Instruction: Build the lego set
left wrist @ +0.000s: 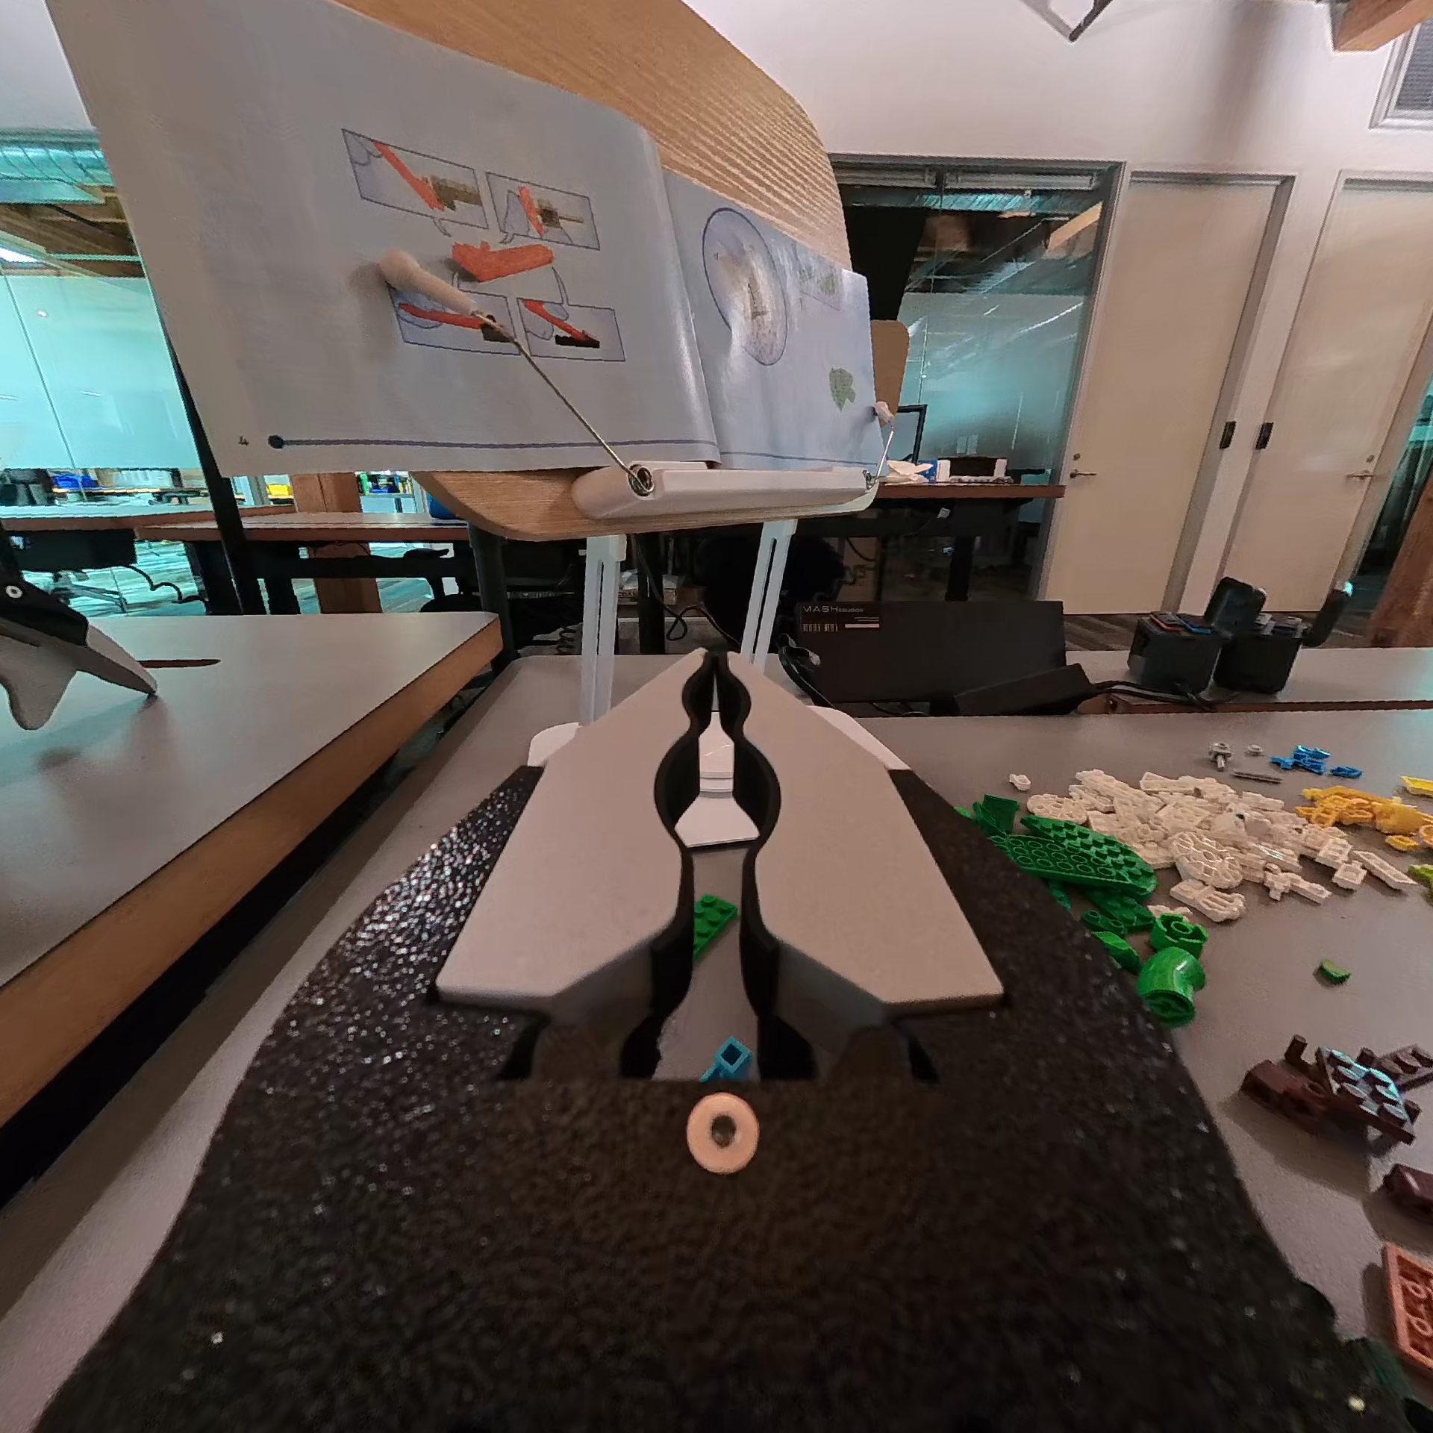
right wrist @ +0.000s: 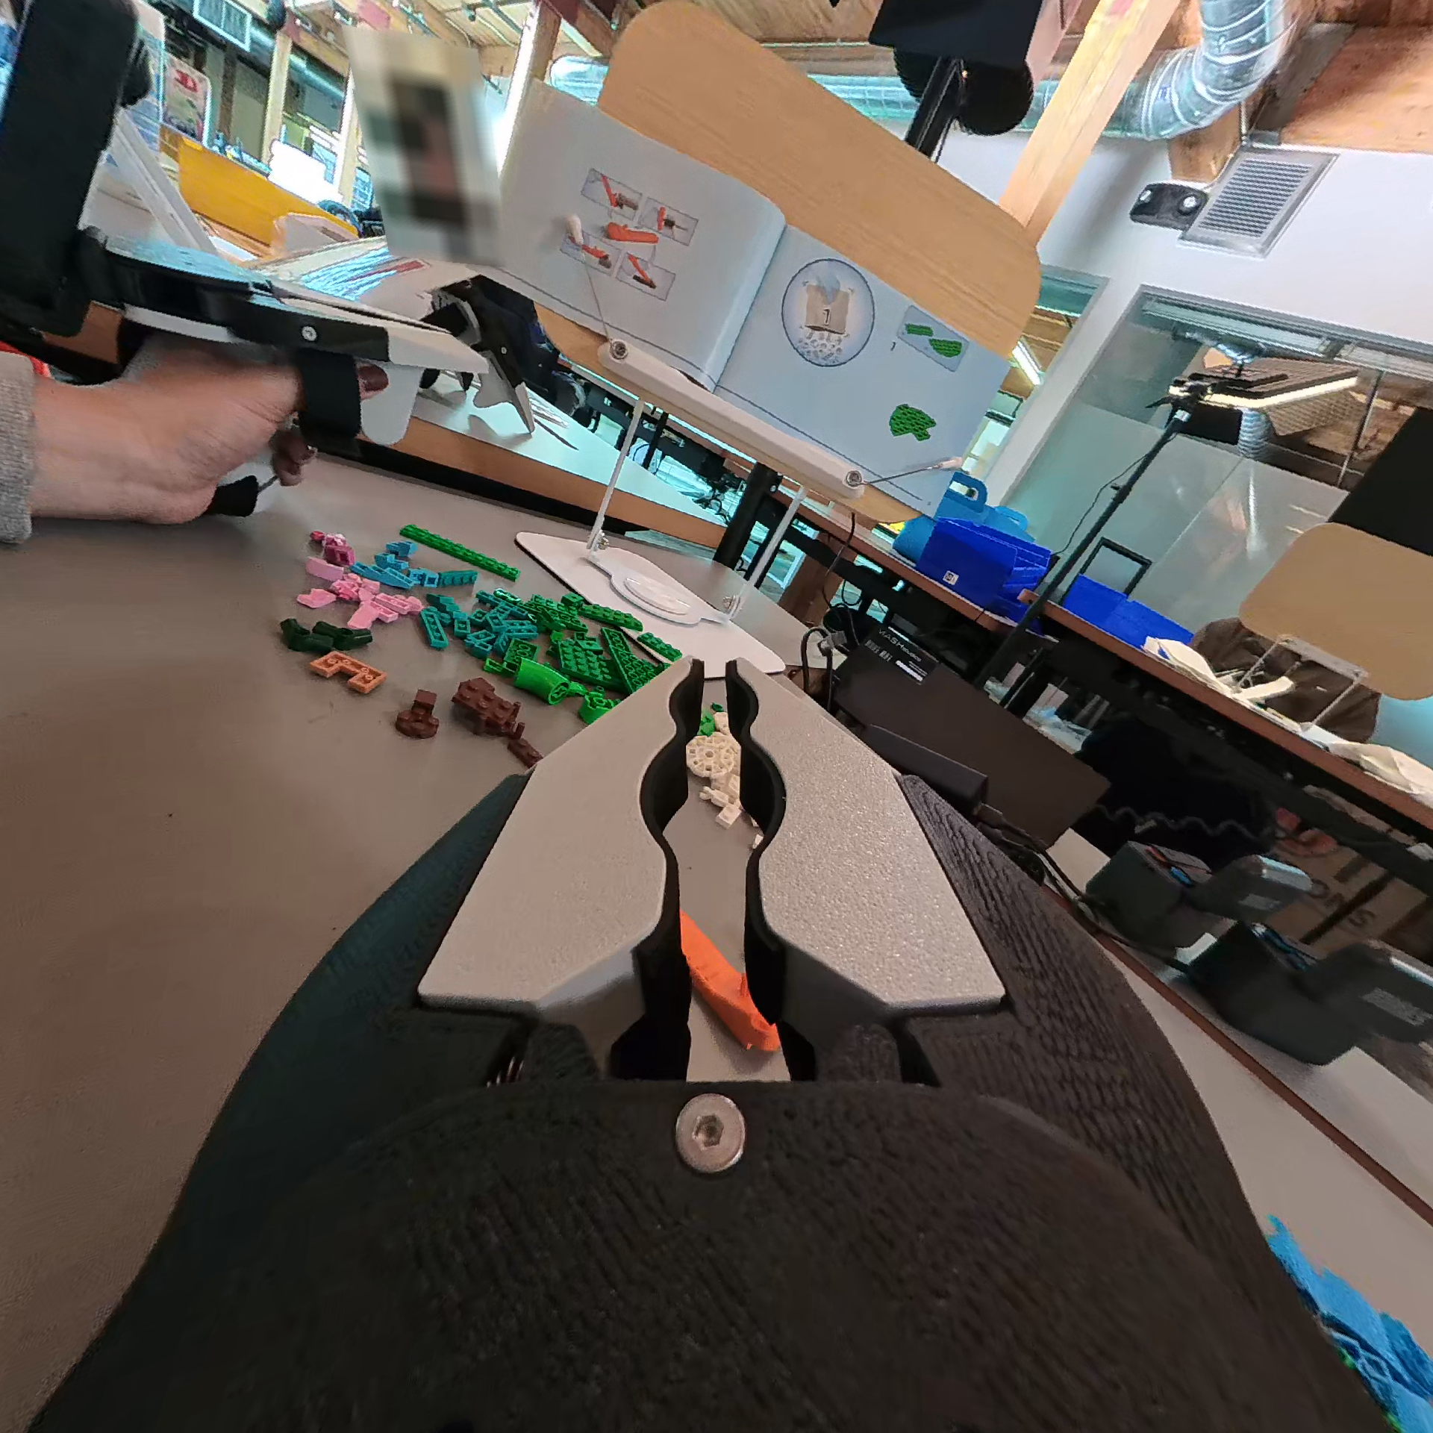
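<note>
My left gripper [left wrist: 717,663] is shut with nothing between its pads and hovers over the grey table [left wrist: 1163,744], pointing at the booklet stand. A small green plate [left wrist: 713,923] and a blue piece [left wrist: 729,1058] lie on the table under it. A hand [right wrist: 155,442] holds it at the left of the right wrist view. My right gripper [right wrist: 715,668] has a narrow gap between its tips, with nothing in it. White pieces [right wrist: 713,756] and an orange tool [right wrist: 725,992] lie below it. Green plates [right wrist: 589,643] lie just ahead.
An open instruction booklet [left wrist: 434,310] sits on a wooden stand [right wrist: 667,589] at the back. Sorted piles lie on the table: white [left wrist: 1210,837], green [left wrist: 1078,853], yellow [left wrist: 1365,814], brown [left wrist: 1341,1085], teal [right wrist: 465,612], pink [right wrist: 349,581]. A second table [left wrist: 233,737] stands to the left. Some 30 cm of space lies between my two pairs of fingers. From my left tips it is roughly 12 cm to the blue piece [left wrist: 729,1058]; from my right, 30 cm. The right gripper is farther from the small green plate [left wrist: 713,923], some 35 cm, than the left, some 12 cm.
</note>
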